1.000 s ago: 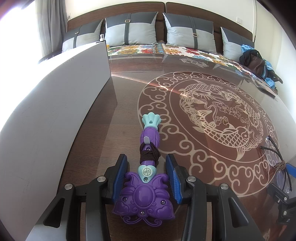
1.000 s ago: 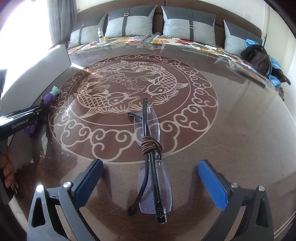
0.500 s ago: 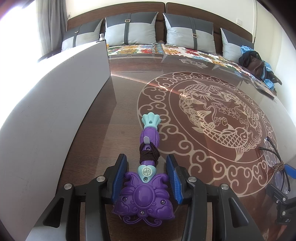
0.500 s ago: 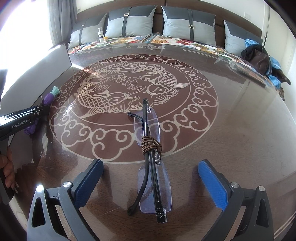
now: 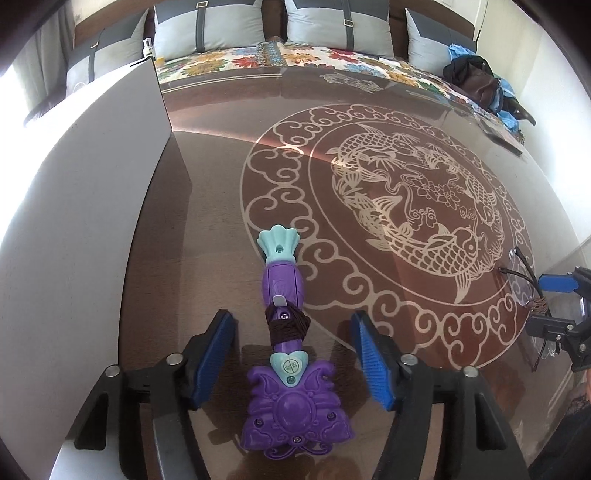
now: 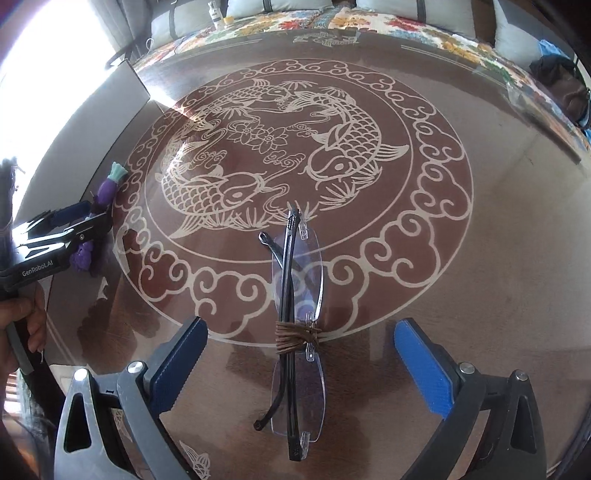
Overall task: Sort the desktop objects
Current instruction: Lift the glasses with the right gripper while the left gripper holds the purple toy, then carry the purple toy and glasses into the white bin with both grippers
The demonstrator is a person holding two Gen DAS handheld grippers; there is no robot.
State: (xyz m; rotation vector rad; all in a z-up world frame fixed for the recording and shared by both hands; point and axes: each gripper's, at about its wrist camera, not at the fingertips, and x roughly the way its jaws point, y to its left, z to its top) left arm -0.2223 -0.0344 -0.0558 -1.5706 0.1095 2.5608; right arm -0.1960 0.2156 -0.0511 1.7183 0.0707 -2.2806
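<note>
While both grippers point down at the table (image 5: 369, 110), left gripper (image 5: 291, 360) straddles the purple toy (image 5: 291, 402) without contact; right gripper (image 6: 299, 365), jaws wide but just narrowing, brackets the folded glasses (image 6: 295, 332), untouched

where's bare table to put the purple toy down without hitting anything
Widest free patch: the fish medallion between the purple toy and the folded glasses. Also free is the far strip toward the sofa cushions. Tightest: beside the white board, left of the toy.

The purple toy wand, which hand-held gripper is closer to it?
Left. The left hand-held gripper sits right over the purple toy wand, blue pads on either side, not touching. The right hand-held gripper is across the table, around the glasses.
</note>
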